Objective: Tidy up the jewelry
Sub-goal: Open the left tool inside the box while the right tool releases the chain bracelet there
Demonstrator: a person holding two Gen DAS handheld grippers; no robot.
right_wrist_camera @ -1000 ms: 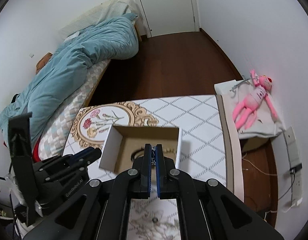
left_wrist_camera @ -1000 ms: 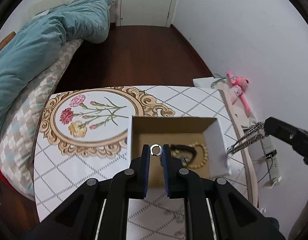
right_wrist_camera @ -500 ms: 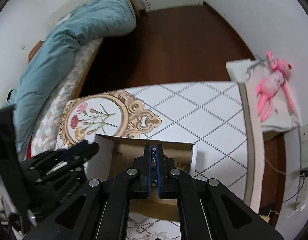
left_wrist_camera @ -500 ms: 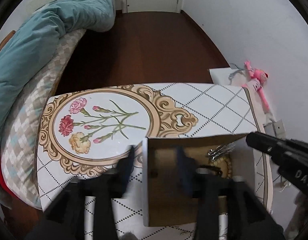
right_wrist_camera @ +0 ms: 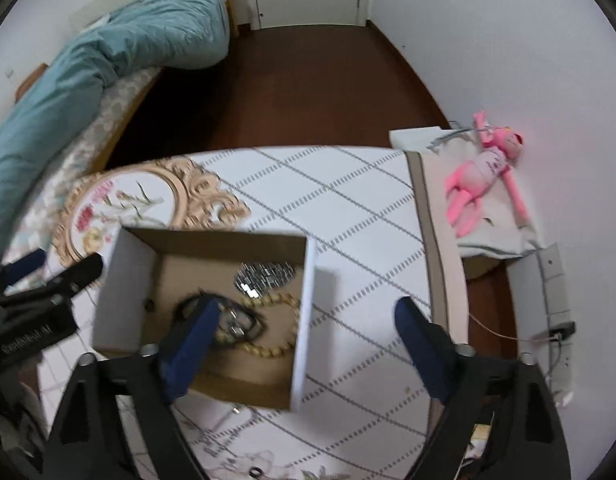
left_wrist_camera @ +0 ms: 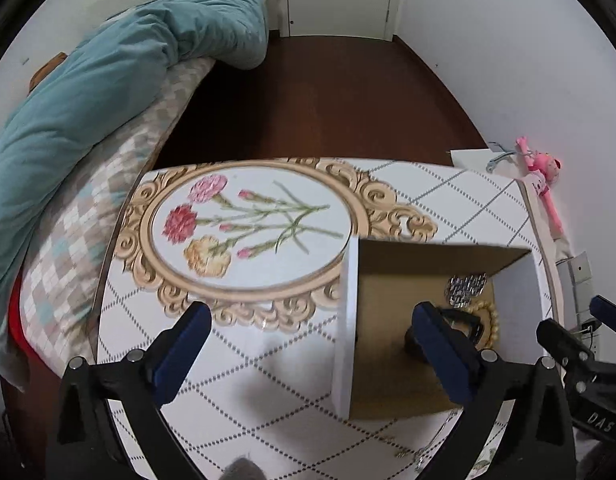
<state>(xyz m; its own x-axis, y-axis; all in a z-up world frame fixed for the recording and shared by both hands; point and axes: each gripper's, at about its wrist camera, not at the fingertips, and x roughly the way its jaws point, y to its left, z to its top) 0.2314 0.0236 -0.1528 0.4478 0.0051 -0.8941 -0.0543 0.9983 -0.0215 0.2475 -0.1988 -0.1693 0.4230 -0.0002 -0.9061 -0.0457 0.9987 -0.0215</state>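
Observation:
An open white cardboard box (right_wrist_camera: pixel 308 312) (left_wrist_camera: pixel 344 320) stands on the patterned table. Inside lie a silver metal band (right_wrist_camera: pixel 264 276) (left_wrist_camera: pixel 466 289), a gold bead bracelet (right_wrist_camera: pixel 274 346) (left_wrist_camera: pixel 493 322) and a dark watch (right_wrist_camera: pixel 236 320). My left gripper (left_wrist_camera: pixel 308 344) is open and empty above the box's left wall. My right gripper (right_wrist_camera: pixel 308 336) is open and empty above the box's right wall. A thin chain (right_wrist_camera: pixel 220 428) (left_wrist_camera: pixel 424 444) lies on the table in front of the box.
The table (left_wrist_camera: pixel 448 196) has a floral oval print (left_wrist_camera: pixel 248 228) at left. A pink plush toy (right_wrist_camera: pixel 480 172) lies on a grey cloth at right. A bed with a teal duvet (left_wrist_camera: pixel 88 92) stands at left. Dark wooden floor lies beyond.
Both grippers have opened wide. The left one held a small ring one second ago, and the right one held a silver band that now lies in the box.

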